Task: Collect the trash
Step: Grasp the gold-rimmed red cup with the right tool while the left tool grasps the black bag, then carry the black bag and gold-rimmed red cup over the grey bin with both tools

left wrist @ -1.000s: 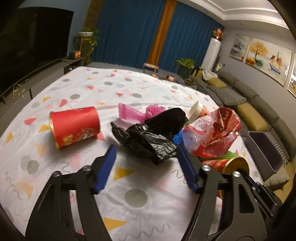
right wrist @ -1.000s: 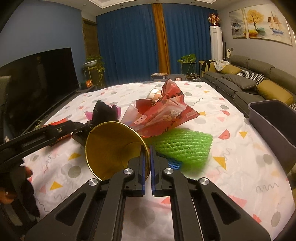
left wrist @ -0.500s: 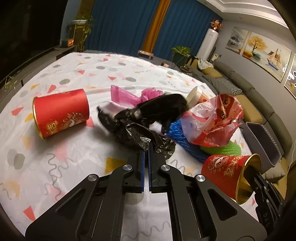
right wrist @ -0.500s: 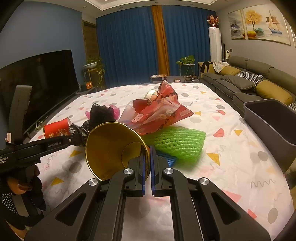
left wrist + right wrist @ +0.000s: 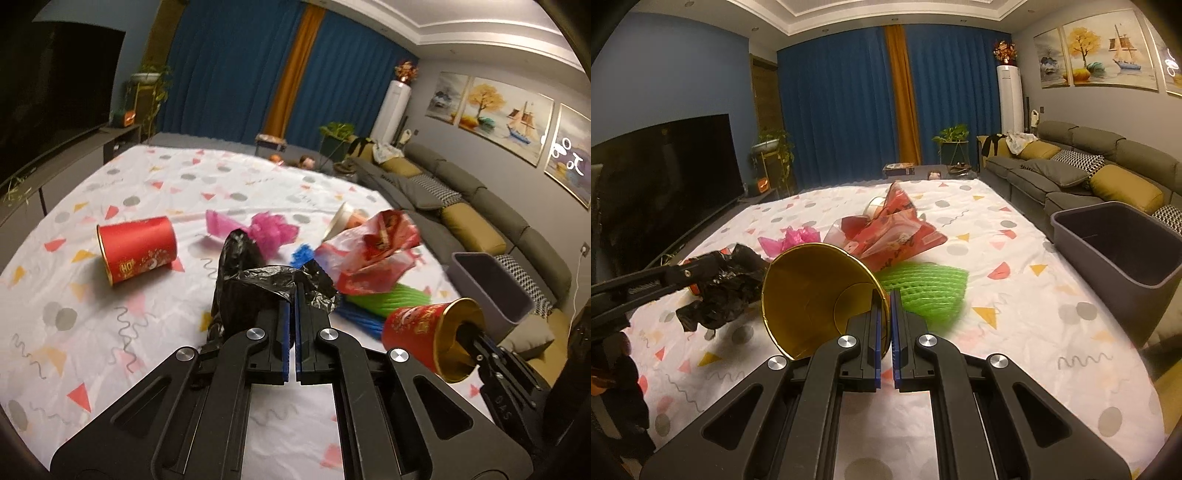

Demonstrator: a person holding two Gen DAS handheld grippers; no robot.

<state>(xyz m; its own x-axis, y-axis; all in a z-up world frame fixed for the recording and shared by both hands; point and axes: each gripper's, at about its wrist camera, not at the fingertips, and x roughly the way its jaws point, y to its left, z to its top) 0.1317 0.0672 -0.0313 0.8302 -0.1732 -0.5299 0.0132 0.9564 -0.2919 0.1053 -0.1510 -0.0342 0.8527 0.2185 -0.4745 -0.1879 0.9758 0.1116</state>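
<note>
My left gripper (image 5: 291, 295) is shut on a crumpled black plastic bag (image 5: 251, 280), which hangs lifted off the patterned sheet; the same bag (image 5: 727, 288) shows at the left of the right wrist view. My right gripper (image 5: 885, 295) is shut on the rim of a red paper cup with a gold inside (image 5: 816, 295), held on its side; that cup (image 5: 424, 332) appears low right in the left wrist view. A second red cup (image 5: 138, 249) lies on the sheet. Nearby lie a pink bag (image 5: 258, 229), a red printed wrapper (image 5: 373, 258) and green foam netting (image 5: 927, 291).
A grey bin (image 5: 1123, 251) stands at the sheet's right edge, beside a long sofa (image 5: 1089, 173). Blue netting (image 5: 354, 317) lies under the wrapper, and a small cup (image 5: 345, 218) behind it. A dark TV (image 5: 665, 173) lines the left wall. The sheet (image 5: 1034, 332) spreads wide near me.
The left gripper closed around the black bag and lifted it off the sheet. The right gripper kept its hold on the gold-lined cup and drifted slightly.
</note>
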